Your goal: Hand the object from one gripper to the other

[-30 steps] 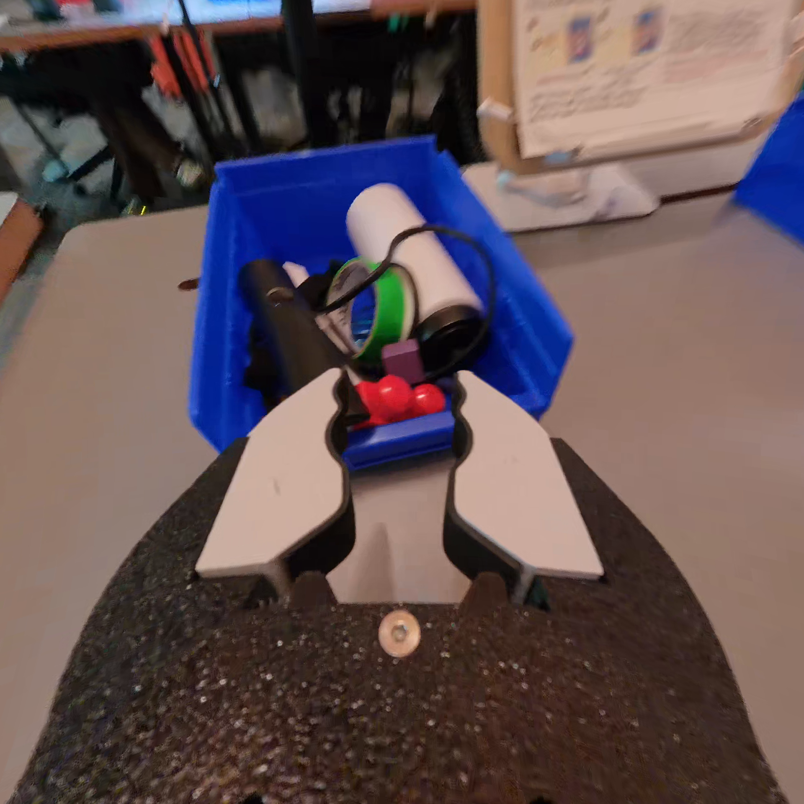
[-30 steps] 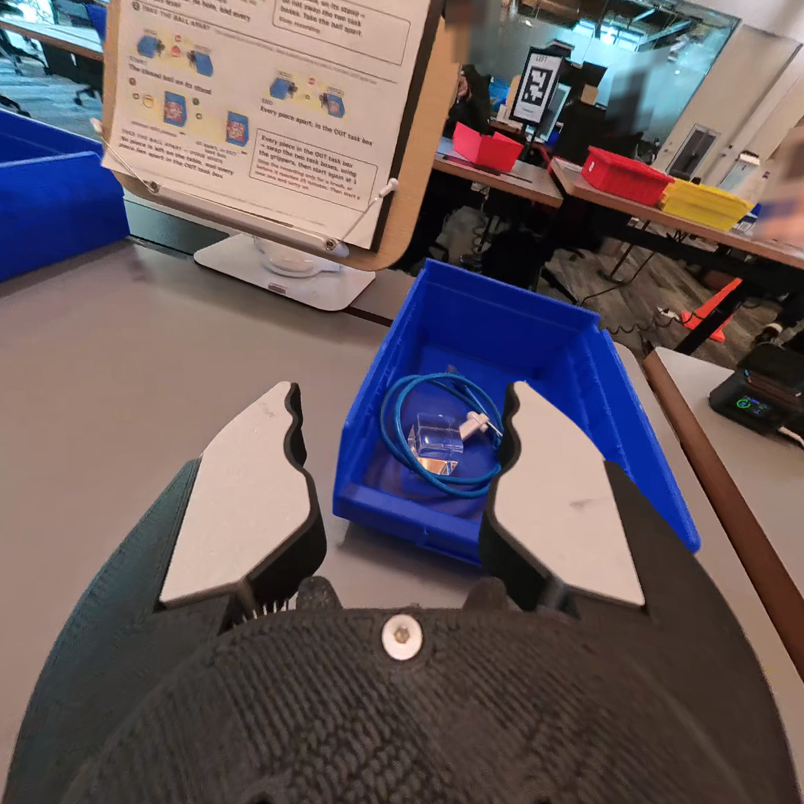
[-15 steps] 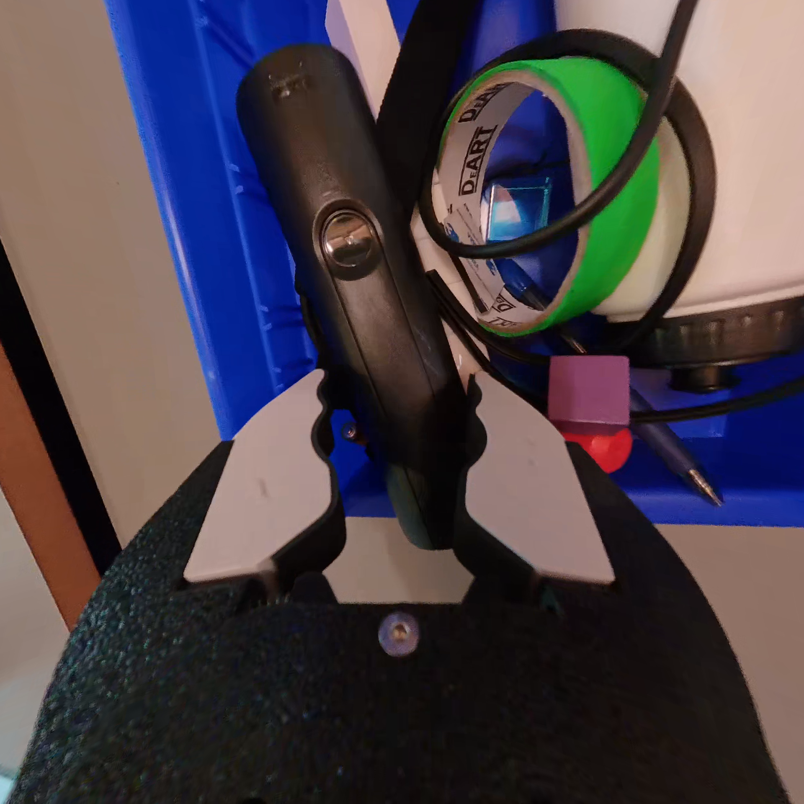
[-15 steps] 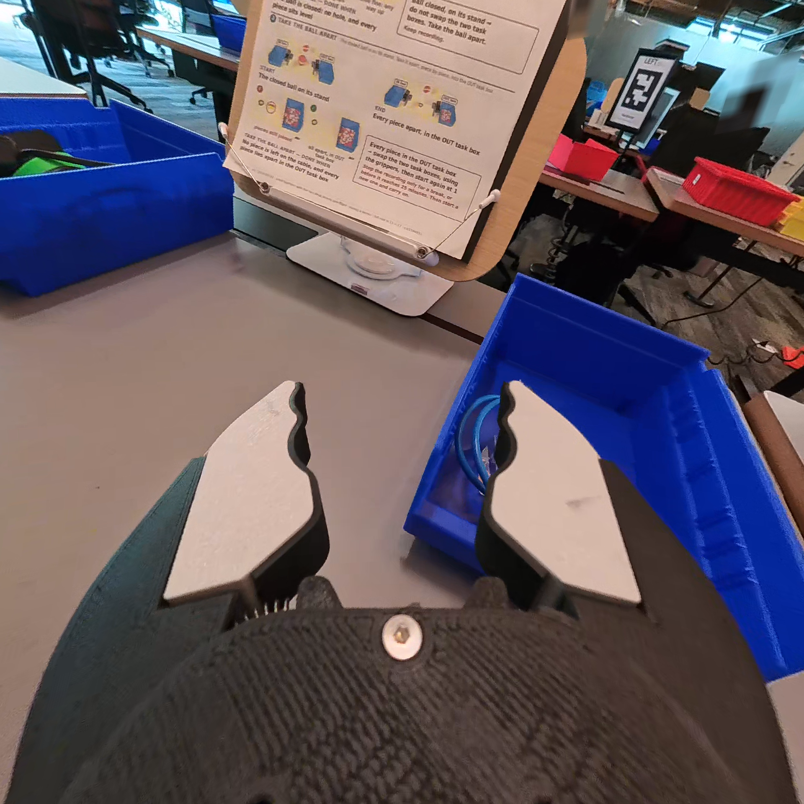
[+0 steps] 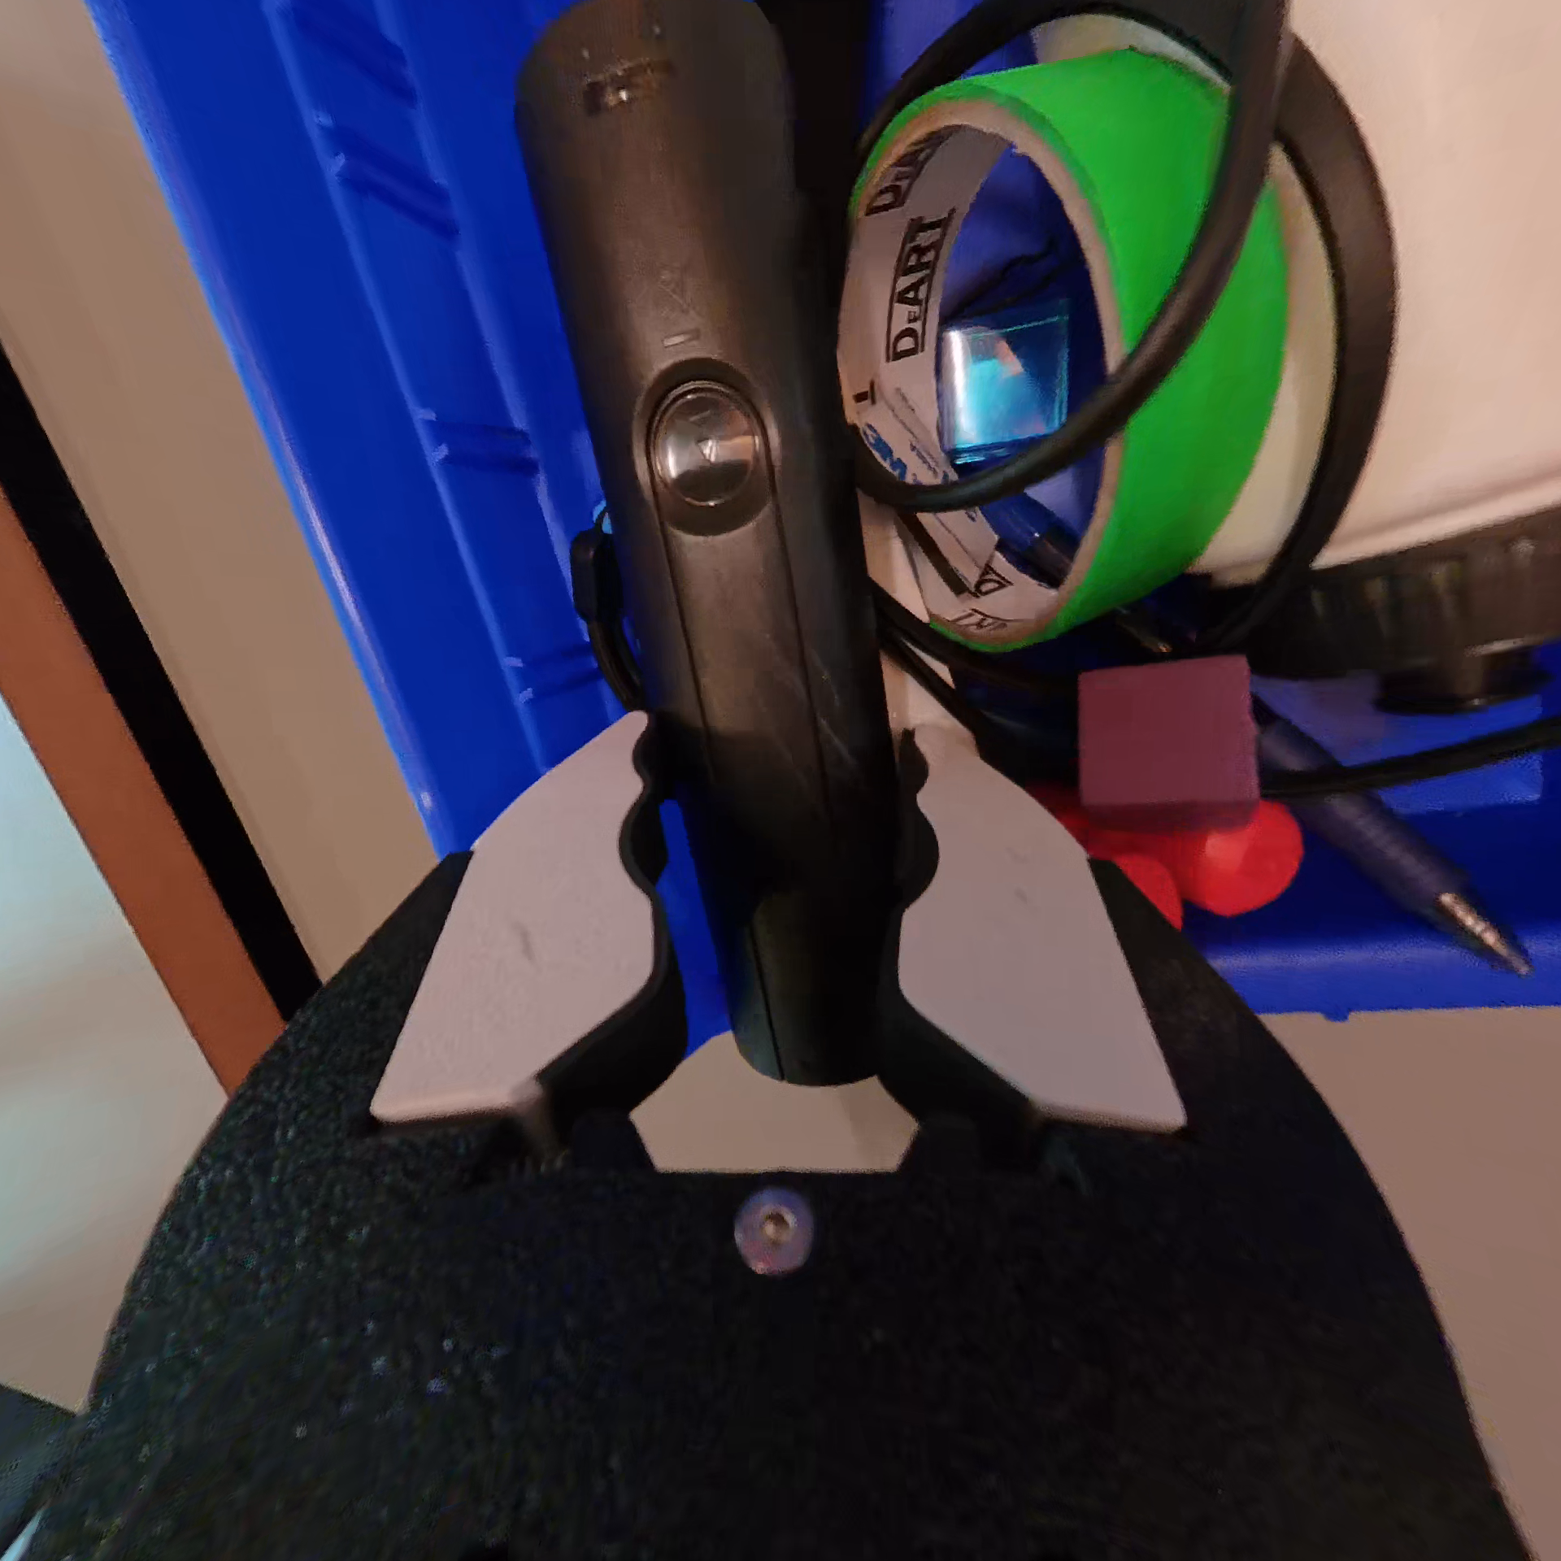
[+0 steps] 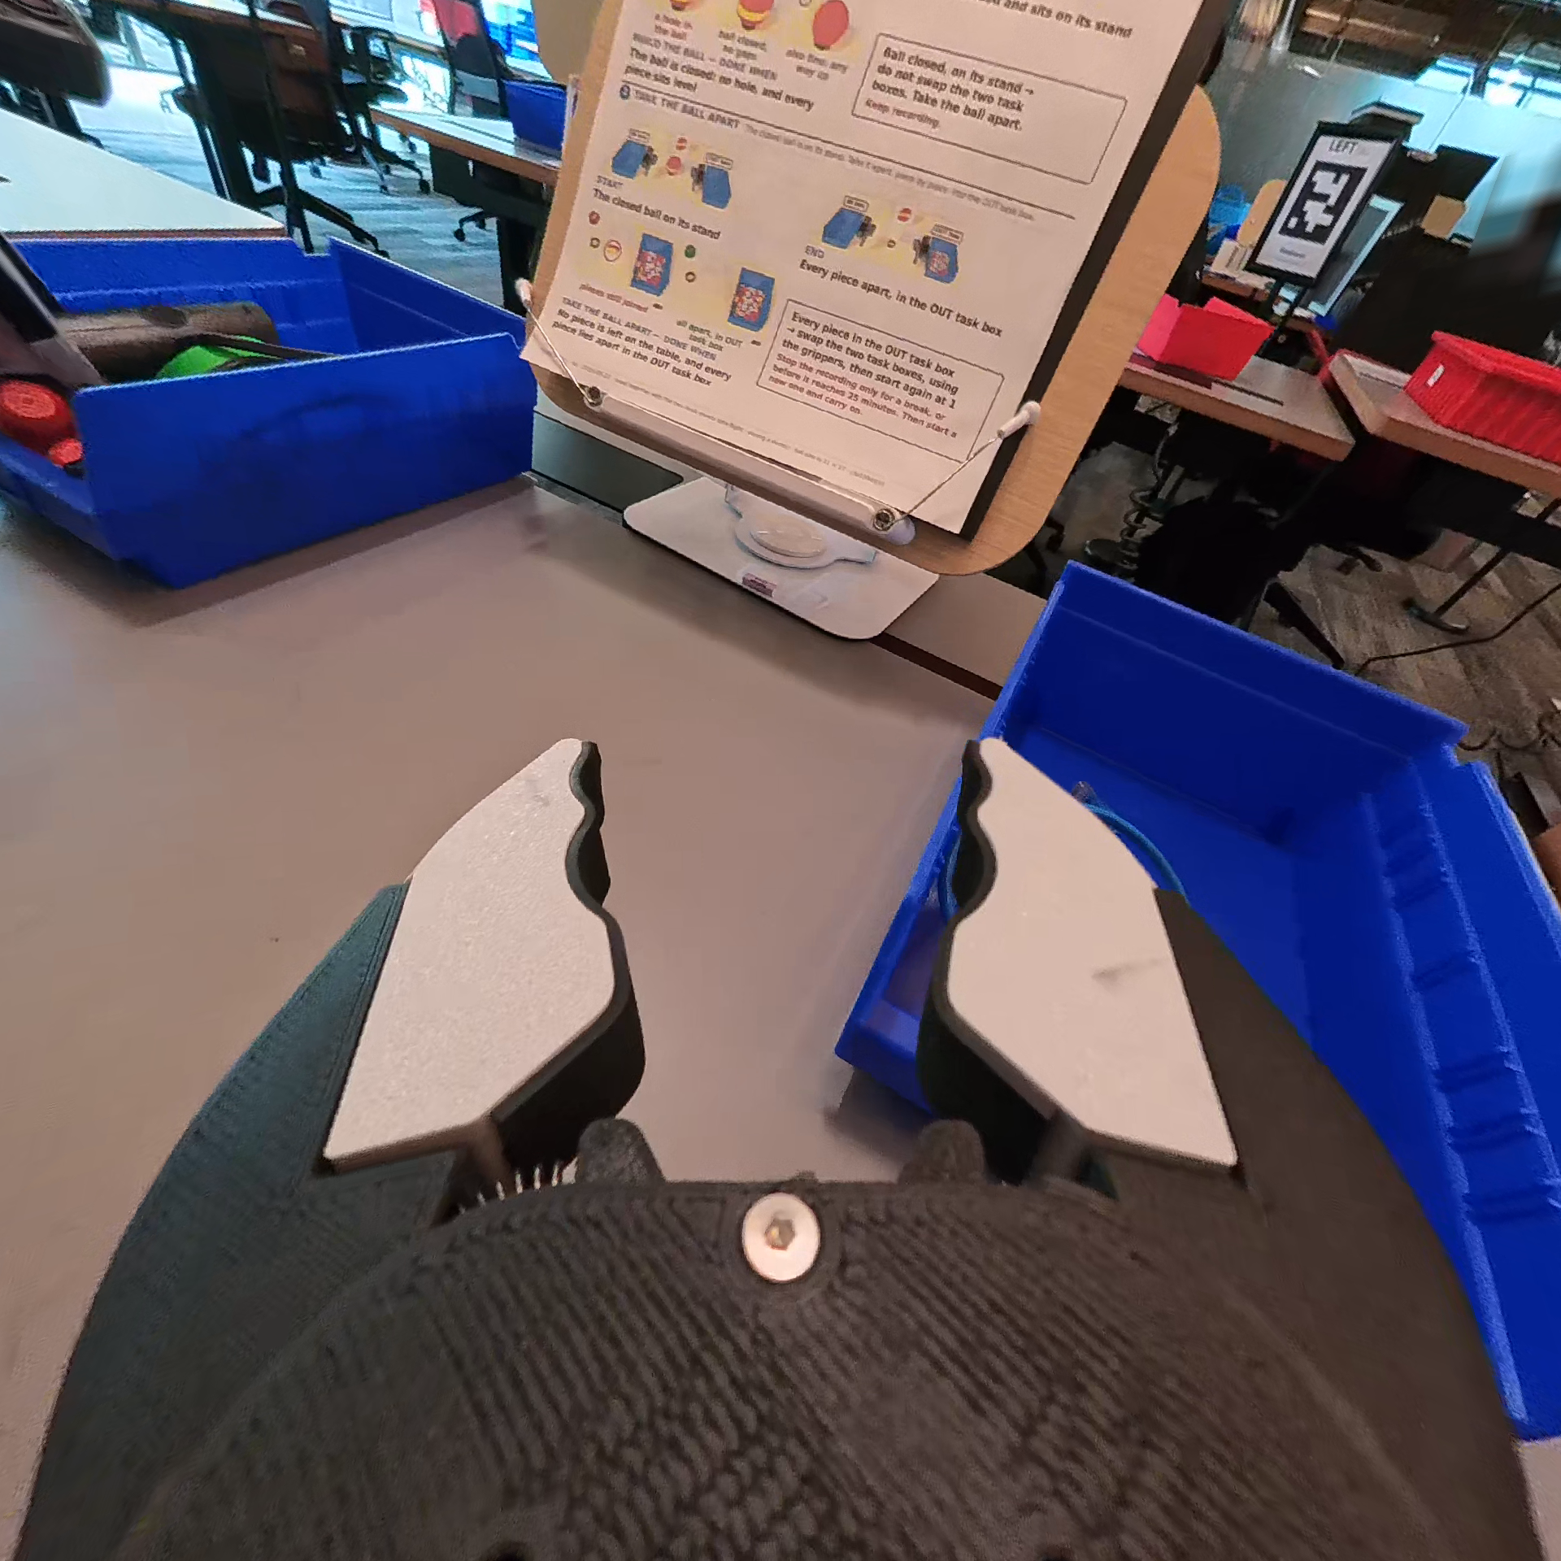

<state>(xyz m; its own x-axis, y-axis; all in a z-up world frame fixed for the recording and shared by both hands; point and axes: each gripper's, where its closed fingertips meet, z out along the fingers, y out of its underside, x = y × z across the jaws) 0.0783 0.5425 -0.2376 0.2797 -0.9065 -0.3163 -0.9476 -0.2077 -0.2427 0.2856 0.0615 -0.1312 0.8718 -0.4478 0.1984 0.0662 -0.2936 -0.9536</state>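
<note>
- Left gripper (image 5: 775, 752): reaches into the blue bin (image 5: 405, 405), its fingers narrowed round the lower end of a black handheld device (image 5: 718, 524). The right finger looks touching; whether the left does, I cannot tell.
- At 1 o'clock of the device lie a green tape roll (image 5: 1182, 355) and a purple cube (image 5: 1166, 735), untouched.
- Right gripper (image 6: 781, 845): spread wide and empty above the table (image 6: 338, 760), a second blue bin (image 6: 1309, 845) at its 3 o'clock.
- Progress, as I judge it: pickup under way; lift and handover remain.

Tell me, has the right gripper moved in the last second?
Yes. The right gripper has swung left: the near blue bin, centred between its fingers before, now sits off to the right, and the far bin has come into view.
</note>
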